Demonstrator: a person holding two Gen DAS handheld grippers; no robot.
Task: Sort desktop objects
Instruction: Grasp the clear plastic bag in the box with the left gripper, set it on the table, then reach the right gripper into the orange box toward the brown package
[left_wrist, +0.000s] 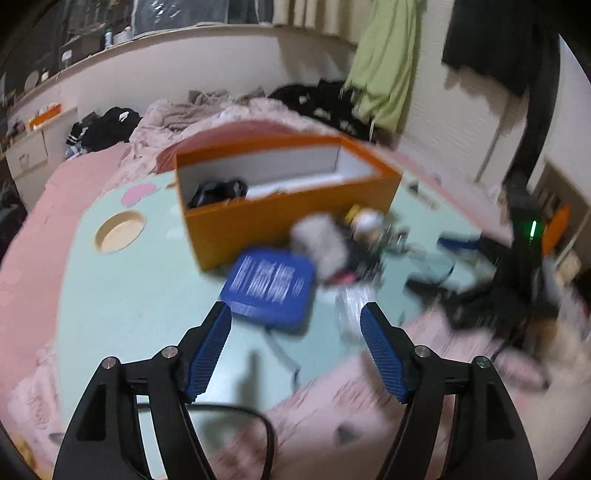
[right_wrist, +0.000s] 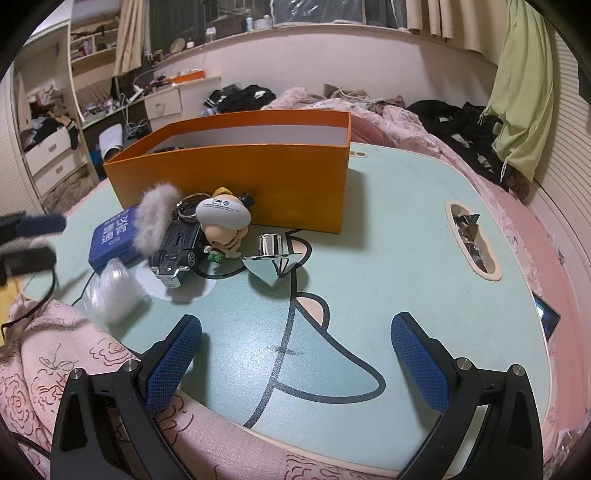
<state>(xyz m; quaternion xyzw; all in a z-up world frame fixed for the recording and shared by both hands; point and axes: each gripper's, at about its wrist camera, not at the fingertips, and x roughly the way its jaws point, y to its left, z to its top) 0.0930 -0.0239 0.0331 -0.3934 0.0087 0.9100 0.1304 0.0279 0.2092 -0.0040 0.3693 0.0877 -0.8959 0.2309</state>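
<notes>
- The left gripper (left_wrist: 295, 325) is spread wide with nothing in it, and it hangs just in front of the blue box (left_wrist: 269, 291). This view is blurry.
- The right gripper (right_wrist: 295, 350) is spread wide too, with nothing in it, over a bare part of the bench (right_wrist: 388, 258).
- The things to sort sit in a small pile in front of the orange box (right_wrist: 236, 181): the blue box, a grey fluffy ball (right_wrist: 155, 221), a toy car (right_wrist: 177, 247), a little doll (right_wrist: 225, 221) and a shiny metal piece (right_wrist: 271, 258).
- The step is likely to pick up the blue box. The left gripper should come down with one finger on each side of it and squeeze only when it sits square between them.
- The fluffy ball leans on the blue box, so a slow lift would keep the ball from being dragged along.
- A clear plastic bag (right_wrist: 110, 295) lies on the side of the blue box away from the orange box, near the bench edge. A push could knock it off.
- The orange box wall is tall, so the blue box must go up high first.
- One dark thing (left_wrist: 218, 194) sits inside the orange box at one end. The rest looks free.
</notes>
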